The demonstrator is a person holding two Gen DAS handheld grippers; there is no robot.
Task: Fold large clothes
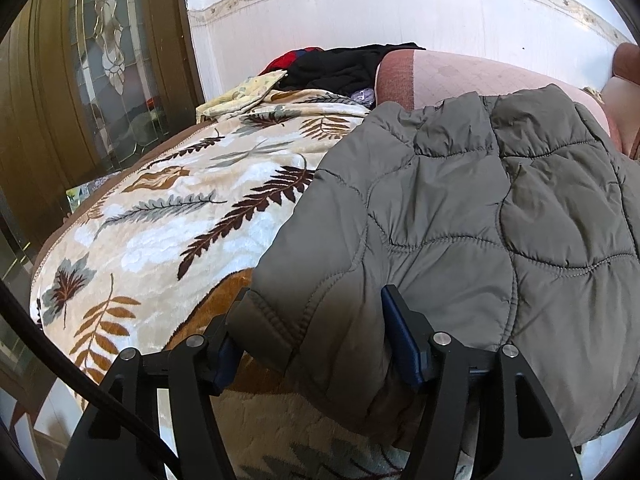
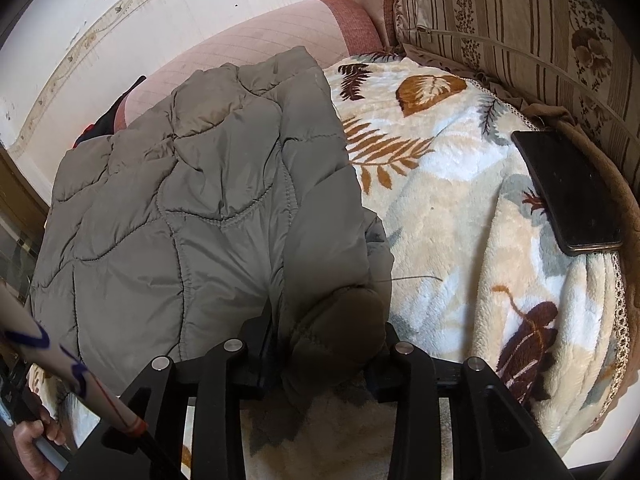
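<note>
Both grippers, left gripper (image 1: 316, 320) and right gripper (image 2: 326, 336), stand apart around the grey quilted jacket (image 1: 480, 208) hem.

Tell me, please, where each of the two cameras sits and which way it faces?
Left wrist: sits on the left tongs, looking down across the grey jacket and blanket towards a wall; only its own fingers show.
Right wrist: sits on the right tongs, looking over the jacket towards a phone and cushion; a hand shows lower left.
Shared: jacket and blanket.
</note>
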